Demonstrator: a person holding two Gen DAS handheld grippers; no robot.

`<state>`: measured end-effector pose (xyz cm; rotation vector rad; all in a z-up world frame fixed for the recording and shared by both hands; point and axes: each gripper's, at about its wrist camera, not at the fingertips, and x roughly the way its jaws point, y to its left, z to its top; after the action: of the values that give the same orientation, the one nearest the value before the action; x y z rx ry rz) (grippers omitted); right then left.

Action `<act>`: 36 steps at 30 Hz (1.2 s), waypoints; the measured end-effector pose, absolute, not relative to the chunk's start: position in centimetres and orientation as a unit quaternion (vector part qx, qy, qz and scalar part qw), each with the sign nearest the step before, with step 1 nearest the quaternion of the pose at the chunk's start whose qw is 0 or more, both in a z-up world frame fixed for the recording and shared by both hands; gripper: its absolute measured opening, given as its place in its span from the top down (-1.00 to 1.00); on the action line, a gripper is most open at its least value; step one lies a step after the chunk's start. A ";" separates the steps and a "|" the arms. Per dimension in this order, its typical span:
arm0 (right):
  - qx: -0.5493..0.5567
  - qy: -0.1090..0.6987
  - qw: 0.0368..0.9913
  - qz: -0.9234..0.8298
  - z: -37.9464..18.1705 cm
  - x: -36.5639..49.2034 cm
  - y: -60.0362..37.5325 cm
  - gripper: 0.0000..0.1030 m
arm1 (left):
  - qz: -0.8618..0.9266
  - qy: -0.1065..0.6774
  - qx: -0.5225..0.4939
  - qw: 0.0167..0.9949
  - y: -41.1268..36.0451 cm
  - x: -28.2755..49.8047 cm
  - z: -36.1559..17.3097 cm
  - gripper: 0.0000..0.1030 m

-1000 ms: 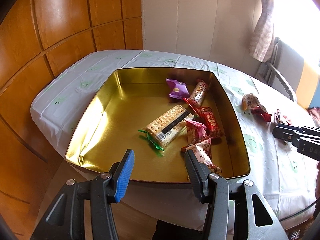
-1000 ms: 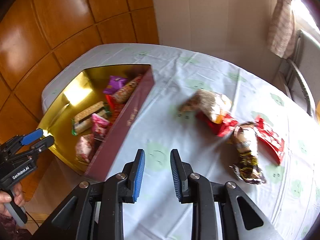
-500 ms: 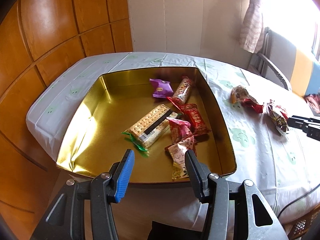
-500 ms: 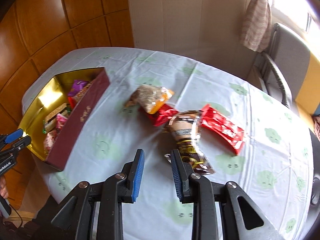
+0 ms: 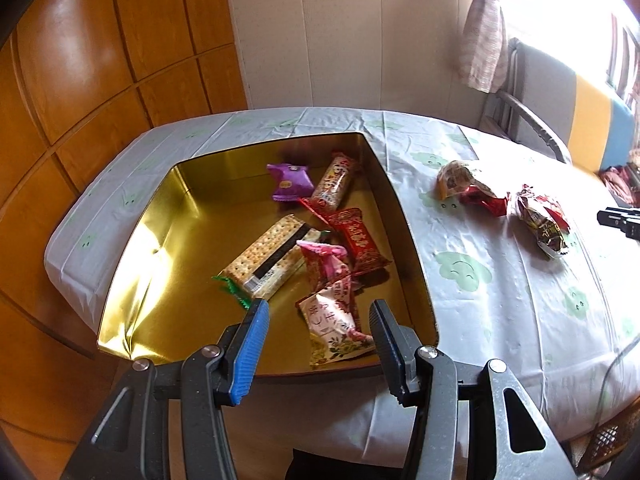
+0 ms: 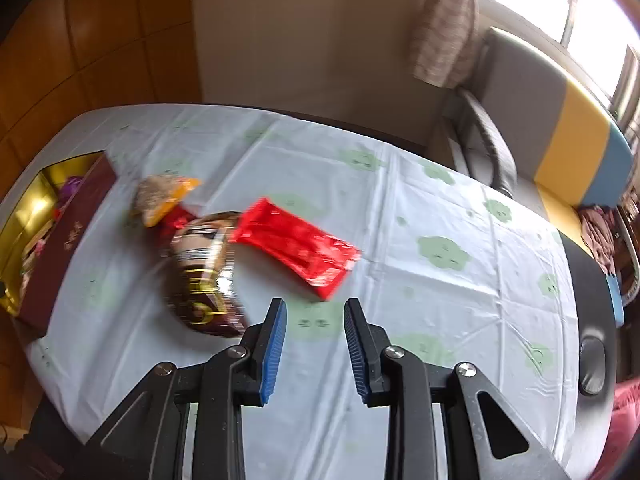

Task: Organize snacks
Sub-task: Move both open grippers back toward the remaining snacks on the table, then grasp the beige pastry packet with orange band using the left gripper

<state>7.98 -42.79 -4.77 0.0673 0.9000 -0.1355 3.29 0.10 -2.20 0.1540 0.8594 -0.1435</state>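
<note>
The left hand-held gripper (image 5: 318,322) has kept its jaws parted and empty over the near edge of the gold tin (image 5: 132,252). Its view has drifted a little, so the tin now sits further to the left in it.

The tin stands at the left end of the bench (image 6: 400,208). It holds a cracker pack (image 5: 270,256) lying flat in the middle, a purple packet (image 5: 290,182) near the far wall, a long speckled bar (image 5: 336,184) beside that, a red sachet (image 5: 358,240), and two pink-and-white packets (image 5: 332,300) nearest the gripper. Its left half is bare.

The right hand-held gripper (image 6: 314,338) has swung away from the tin, toward the loose snacks on the cloth. Its jaws have just been opening slightly and nothing is between them. Just ahead and to its left lies a brown-and-gold packet (image 6: 204,280). A flat red packet (image 6: 298,246) lies straight ahead, and an orange-and-tan bag (image 6: 164,198) sits nearer the tin with a small red wrapper (image 6: 176,220) against it.

So several snacks are in the tin and four still wait outside. I'd guess the next pick is the brown or the red packet.
</note>
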 end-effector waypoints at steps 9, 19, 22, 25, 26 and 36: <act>0.104 0.460 0.876 -0.106 -7.5 7.8 -47.6 0.41 | -0.090 0.422 0.098 0.897 -2.7 3.9 -2.1 -0.03; 0.120 0.454 0.878 -0.094 -6.9 7.7 -47.1 0.41 | -0.141 0.430 0.106 0.885 -7.7 6.4 -1.5 -0.04; 0.124 0.450 0.880 -0.091 -6.7 7.6 -47.2 0.41 | -0.159 0.441 0.095 0.878 -9.4 7.6 -1.4 -0.04; 0.129 0.445 0.882 -0.086 -6.4 7.5 -47.3 0.38 | -0.175 0.453 0.090 0.869 -11.1 9.0 -1.5 -0.04; 0.131 0.444 0.882 -0.085 -6.4 7.4 -47.3 0.36 | -0.180 0.459 0.086 0.866 -11.6 9.5 -1.6 -0.04; 0.133 0.439 0.886 -0.068 -5.9 7.4 -46.9 0.32 | -0.225 0.445 0.236 0.834 -18.1 14.8 -3.1 -0.35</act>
<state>7.39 -46.91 -5.94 0.2760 0.9131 -0.1423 14.77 -18.12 -3.05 0.4993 0.9430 -0.4758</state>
